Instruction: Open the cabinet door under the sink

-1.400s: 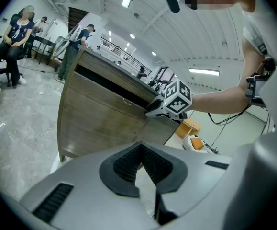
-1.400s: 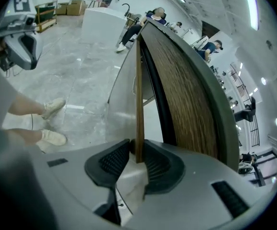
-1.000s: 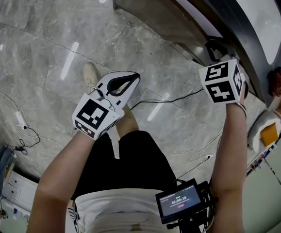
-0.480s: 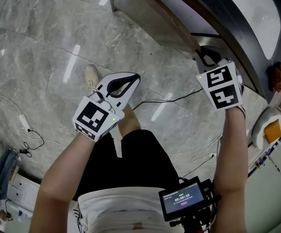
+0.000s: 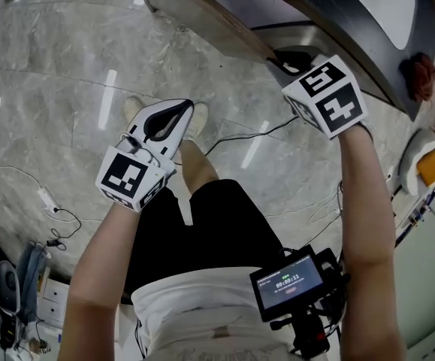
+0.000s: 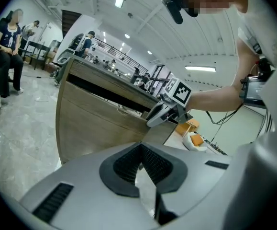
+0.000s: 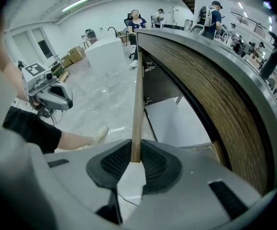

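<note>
Right hand-held gripper (image 7: 135,159): the jaws are narrowed onto the free edge of the cabinet door (image 7: 138,104), with a pad on each face of the thin wooden panel. They have just been closing on it. No handle shows in the right gripper view, so pinching the edge looks like the available purchase for a pull.

Cabinet door: it hangs below the curved tabletop (image 7: 215,99) that carries the sink and is already swung out from the carcass. To the door's right the pale cabinet interior (image 7: 176,123) is exposed. Judgement: opening is under way but not finished.

Left hand-held gripper (image 6: 140,164): the jaws are fully together with nothing between them. It is held well apart from the door, on the door's outer side above the marble floor (image 5: 59,89). It is probably parked there to stay clear of the door's arc.

Risk: the thin edge could slip from the pads if the pull strays off the hinge arc.
</note>
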